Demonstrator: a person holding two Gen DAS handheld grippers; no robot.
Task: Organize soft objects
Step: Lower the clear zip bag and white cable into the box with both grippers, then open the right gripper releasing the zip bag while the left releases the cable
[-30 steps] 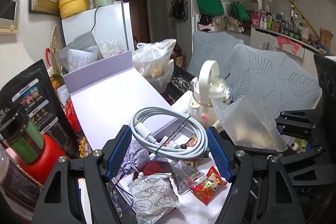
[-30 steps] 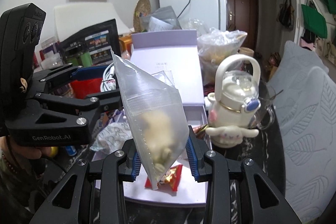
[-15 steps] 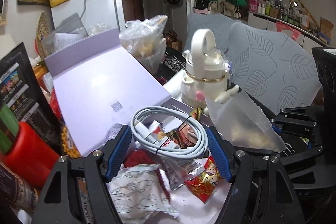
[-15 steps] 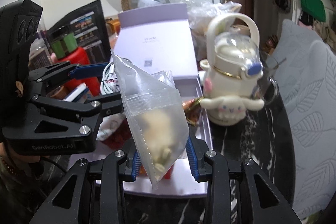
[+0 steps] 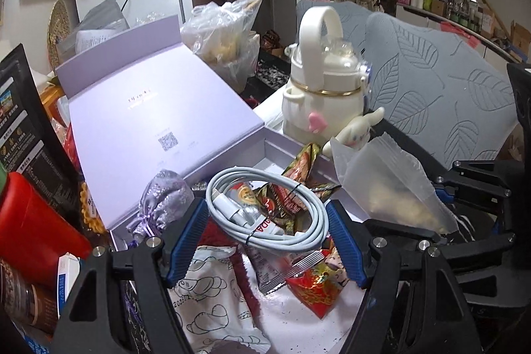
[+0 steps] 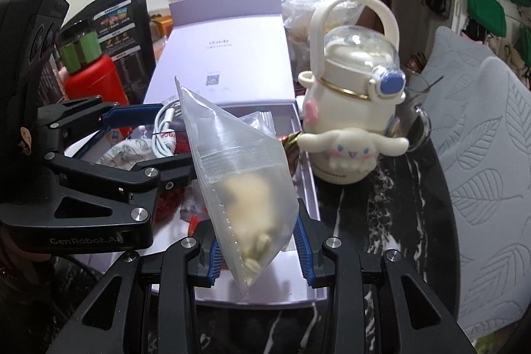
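Both loads had been lowered toward the open lilac box (image 5: 139,108): one coiled cable (image 5: 268,208) was clamped in the left tongs (image 5: 267,241), one zip bag (image 6: 245,188) pinched in the right tongs (image 6: 255,246). Placement seemed imminent; several snack packets lay beneath.

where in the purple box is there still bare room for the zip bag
Bare floor shows in the purple box at its far corner, between the open lid and the snack packets, and along the near edge past the red packet. The middle is crowded under the coiled cable.
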